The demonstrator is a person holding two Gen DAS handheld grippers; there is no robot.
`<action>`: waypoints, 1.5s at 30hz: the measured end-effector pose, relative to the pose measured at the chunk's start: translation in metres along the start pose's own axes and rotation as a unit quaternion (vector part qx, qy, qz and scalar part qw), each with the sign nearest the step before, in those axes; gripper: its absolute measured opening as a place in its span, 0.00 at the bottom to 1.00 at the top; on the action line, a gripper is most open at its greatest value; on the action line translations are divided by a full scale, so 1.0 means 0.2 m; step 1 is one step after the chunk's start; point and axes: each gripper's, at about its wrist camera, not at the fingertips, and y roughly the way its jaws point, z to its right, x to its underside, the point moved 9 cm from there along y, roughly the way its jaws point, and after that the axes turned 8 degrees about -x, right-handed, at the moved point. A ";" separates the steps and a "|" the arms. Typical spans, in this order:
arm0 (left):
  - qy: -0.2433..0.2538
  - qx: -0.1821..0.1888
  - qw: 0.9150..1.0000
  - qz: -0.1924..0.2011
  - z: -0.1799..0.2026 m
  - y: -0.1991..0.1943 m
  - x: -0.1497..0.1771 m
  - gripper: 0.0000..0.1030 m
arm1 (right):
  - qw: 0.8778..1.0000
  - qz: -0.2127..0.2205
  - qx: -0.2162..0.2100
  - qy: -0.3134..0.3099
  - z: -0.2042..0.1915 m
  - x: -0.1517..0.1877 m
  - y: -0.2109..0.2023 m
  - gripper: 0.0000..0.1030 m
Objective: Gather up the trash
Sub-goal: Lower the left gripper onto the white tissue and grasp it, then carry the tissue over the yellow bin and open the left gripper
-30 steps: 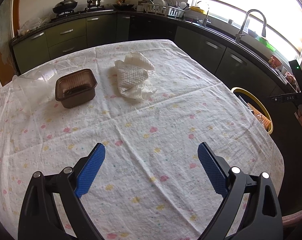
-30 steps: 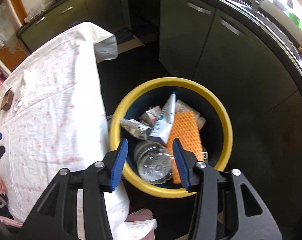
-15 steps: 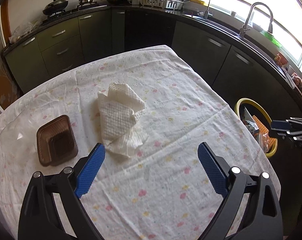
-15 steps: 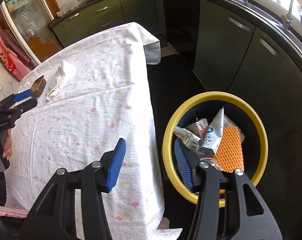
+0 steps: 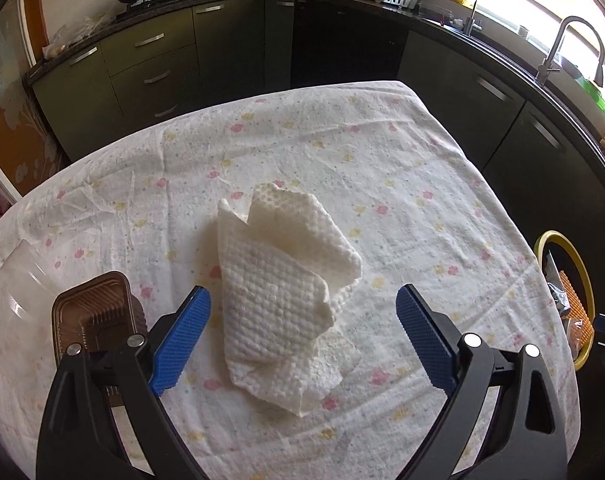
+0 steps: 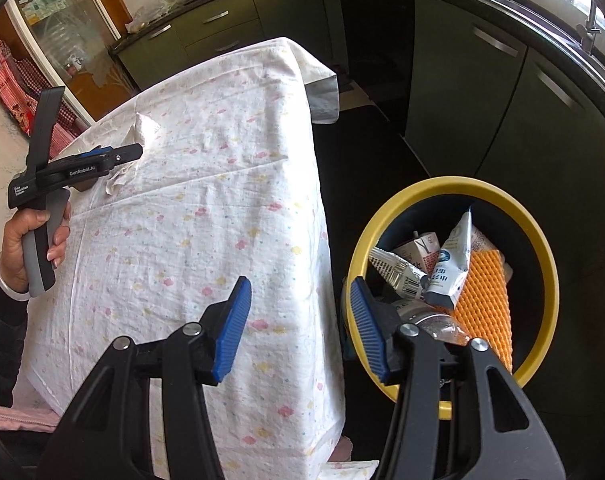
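Note:
A crumpled white paper towel [image 5: 286,280] lies on the flowered tablecloth [image 5: 402,184]. My left gripper [image 5: 302,332] hangs open over it, the towel's near part between the blue pads without touching them. A brown plastic tray [image 5: 92,320] sits just left of the left finger. In the right wrist view the left gripper [image 6: 118,156] hovers at the towel [image 6: 142,128], held by a hand [image 6: 26,248]. My right gripper [image 6: 298,320] is open and empty, above the gap between the table's edge and the yellow-rimmed bin [image 6: 542,248]. The bin holds cartons, an orange foam net [image 6: 486,300] and a clear bottle.
A clear plastic cup [image 5: 10,292] lies at the table's left edge. Dark kitchen cabinets [image 5: 482,96] and a counter with a sink tap [image 5: 570,40] curve round the far side. The bin [image 5: 570,280] stands on the floor beside the table's right edge.
My left gripper has moved in over the table to the paper towel, which now lies between its fingers. My right gripper has swung from over the bin toward the table's edge.

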 end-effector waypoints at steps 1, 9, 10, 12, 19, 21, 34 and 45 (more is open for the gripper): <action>-0.001 -0.002 1.000 -0.001 0.00 0.01 0.00 0.90 | 1.000 -0.001 -0.001 -0.001 -0.01 0.00 0.00 0.48; 0.003 -0.016 1.000 -0.003 0.00 0.05 0.01 0.69 | 1.000 -0.003 -0.005 -0.005 -0.03 0.00 0.02 0.50; 0.003 -0.019 1.000 -0.002 0.00 0.04 0.01 0.67 | 1.000 -0.002 -0.005 -0.006 -0.03 0.00 0.02 0.50; 0.001 -0.021 1.000 0.000 -0.01 0.03 0.02 0.60 | 1.000 -0.002 -0.007 -0.007 -0.04 0.00 0.02 0.50; -0.001 -0.023 1.000 0.004 -0.06 -0.01 0.04 0.39 | 1.000 -0.001 -0.009 -0.008 -0.04 0.01 0.01 0.50; -0.002 -0.022 1.000 0.006 -0.08 -0.01 0.04 0.30 | 1.000 0.000 -0.010 -0.008 -0.04 0.01 0.01 0.50; 0.046 0.017 0.997 0.052 0.08 -0.29 0.07 0.13 | 1.000 0.013 0.003 -0.003 -0.01 0.04 -0.05 0.50; 0.165 0.141 0.972 0.094 0.81 -0.72 0.12 0.13 | 0.998 0.036 0.015 0.045 0.13 0.29 -0.22 0.50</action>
